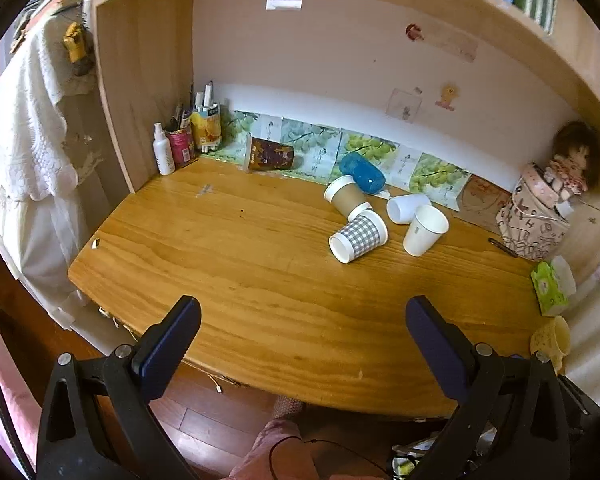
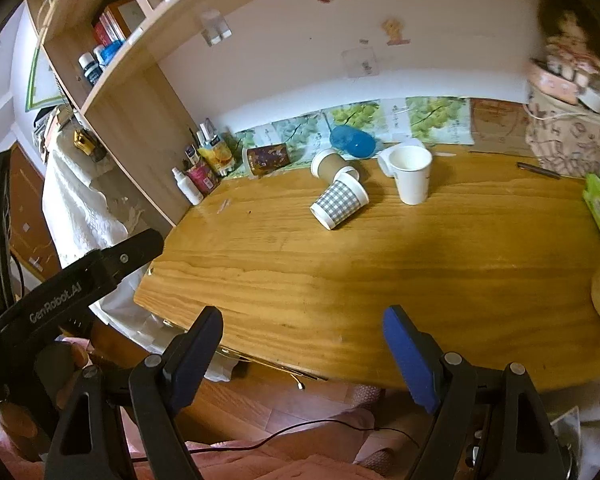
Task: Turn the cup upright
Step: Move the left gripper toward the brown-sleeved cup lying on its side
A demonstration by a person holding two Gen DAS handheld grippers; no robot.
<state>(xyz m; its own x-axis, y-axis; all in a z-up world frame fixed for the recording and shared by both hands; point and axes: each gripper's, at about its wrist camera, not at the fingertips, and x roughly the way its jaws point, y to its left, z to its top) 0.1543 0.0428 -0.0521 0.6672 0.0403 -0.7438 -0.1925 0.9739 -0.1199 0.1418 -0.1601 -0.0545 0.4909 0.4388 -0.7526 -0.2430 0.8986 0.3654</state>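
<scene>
Several cups sit at the back of the wooden desk [image 1: 260,280]. A grey checked cup [image 1: 358,237] [image 2: 339,204] lies on its side. A brown paper cup [image 1: 346,196] [image 2: 332,166], a blue cup [image 1: 362,172] [image 2: 352,142], a dark printed cup [image 1: 269,155] [image 2: 267,159] and a white cup [image 1: 406,208] also lie on their sides. Another white cup [image 1: 424,230] [image 2: 412,174] stands upright. My left gripper [image 1: 302,320] and right gripper [image 2: 302,332] are open and empty, over the desk's front edge, far from the cups.
A spray bottle [image 1: 163,151] and pen holders [image 1: 206,126] stand at the back left corner. A patterned bag with a doll [image 1: 540,216] stands at the right, with a pen [image 1: 502,246] and a green tissue pack [image 1: 550,288]. The left gripper's body [image 2: 72,292] shows in the right wrist view.
</scene>
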